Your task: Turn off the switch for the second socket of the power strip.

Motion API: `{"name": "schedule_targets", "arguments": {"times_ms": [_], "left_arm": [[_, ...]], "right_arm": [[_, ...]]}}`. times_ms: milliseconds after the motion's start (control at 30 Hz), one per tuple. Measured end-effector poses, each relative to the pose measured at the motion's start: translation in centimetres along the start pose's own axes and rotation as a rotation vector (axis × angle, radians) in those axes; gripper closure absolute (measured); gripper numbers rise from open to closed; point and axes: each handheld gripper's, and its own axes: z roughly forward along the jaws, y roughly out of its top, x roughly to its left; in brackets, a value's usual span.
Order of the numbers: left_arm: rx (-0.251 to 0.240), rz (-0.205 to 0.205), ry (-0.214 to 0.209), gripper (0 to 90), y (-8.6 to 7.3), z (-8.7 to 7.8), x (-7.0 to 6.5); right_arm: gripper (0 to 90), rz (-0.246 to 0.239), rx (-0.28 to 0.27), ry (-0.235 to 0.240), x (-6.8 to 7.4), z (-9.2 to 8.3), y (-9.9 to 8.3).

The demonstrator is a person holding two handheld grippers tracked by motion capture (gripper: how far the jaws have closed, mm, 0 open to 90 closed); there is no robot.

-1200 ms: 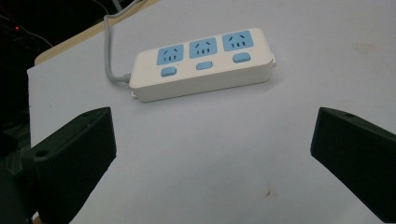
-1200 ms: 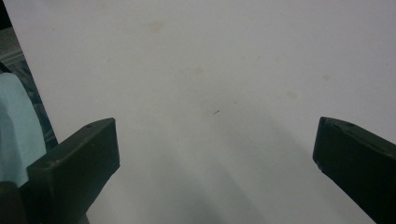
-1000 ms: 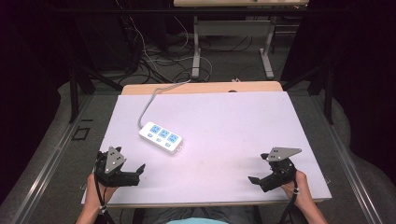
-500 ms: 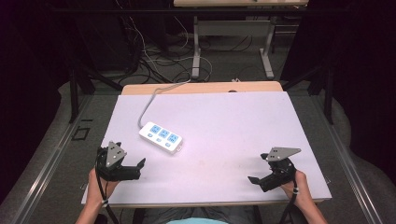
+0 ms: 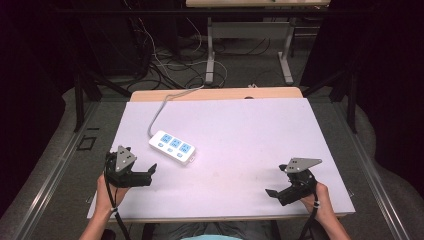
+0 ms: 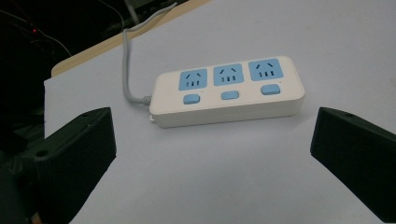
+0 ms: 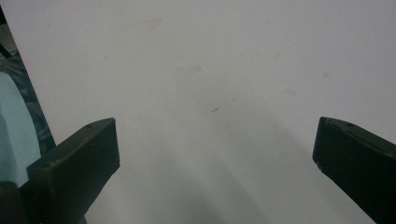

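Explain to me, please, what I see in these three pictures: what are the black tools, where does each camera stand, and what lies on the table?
No robot is here. A person sits at a table and holds a tool in each hand: a hand-held gripper with two black jaws. The high view looks down from above: the left gripper is at the left, the right gripper at the right. The other two pictures come from cameras that ride on the grippers and look out between the jaws. The left gripper faces a white power strip with three blue sockets and a grey cord. The right gripper faces bare tabletop. Both are open and hold nothing. The strip lies untouched.
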Motion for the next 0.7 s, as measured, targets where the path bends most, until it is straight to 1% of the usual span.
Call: {"name": "schedule_targets", "arguments": {"times_ms": [33, 67, 100, 133, 167, 200, 233, 267, 333, 400, 433, 500, 567, 700], "left_arm": [[-0.004, -0.008, -0.002, 0.0, 0.0, 0.1, 0.0], [0.000, -0.003, -0.001, 0.0, 0.1, 0.0, 0.0], [-0.005, -0.006, 0.000, 0.0, 0.1, 0.1, 0.0], [-0.006, 0.006, 0.006, 0.0, 0.2, 0.1, 0.1], [-0.004, -0.008, 0.000, 0.1, 0.3, 0.2, 0.1], [-0.010, -0.010, 0.002, 0.1, 0.3, 0.3, 0.2], [-0.004, -0.004, -0.001, 0.1, 0.4, 0.3, 0.2], [-0.008, -0.003, 0.001, 0.1, 0.4, 0.5, 0.2], [-0.006, -0.005, 0.000, 0.1, 0.6, 0.7, 0.2], [-0.001, -0.005, -0.005, 0.1, 0.7, 0.9, 0.3], [0.001, 0.003, 0.003, 0.1, 0.8, 0.9, 0.4], [-0.005, -0.006, -0.002, 0.1, 1.0, 1.2, 0.4], [-0.004, 0.001, 0.001, 0.1, 1.1, 1.4, 0.4], [0.001, 0.002, -0.004, 0.3, 1.3, 1.6, 0.5]], "right_arm": [[0.2, 0.000, 0.001, -0.002, 0.0, 0.0, 0.0], [0.2, 0.005, -0.003, -0.005, 0.0, 0.0, 0.0], [0.2, 0.004, -0.010, -0.005, 0.0, -0.1, 0.0], [0.2, 0.004, -0.013, -0.003, 0.0, 0.0, 0.0], [0.2, -0.015, 0.015, 0.004, -0.1, 0.0, 0.1], [0.2, -0.001, 0.015, -0.004, -0.1, 0.0, 0.0], [0.2, 0.007, 0.004, -0.010, 0.0, 0.0, 0.0], [0.2, -0.003, -0.002, -0.009, -0.1, 0.0, 0.0], [0.2, 0.002, 0.004, -0.002, -0.1, 0.0, 0.0], [0.2, 0.007, 0.005, -0.010, 0.0, 0.1, 0.0], [0.2, 0.003, 0.003, -0.007, 0.0, 0.1, 0.0], [0.2, 0.004, 0.009, 0.003, -0.1, 0.0, 0.0], [0.2, 0.002, 0.004, 0.000, 0.0, 0.0, 0.0], [0.2, -0.003, 0.007, 0.000, -0.1, 0.0, 0.0]]}}
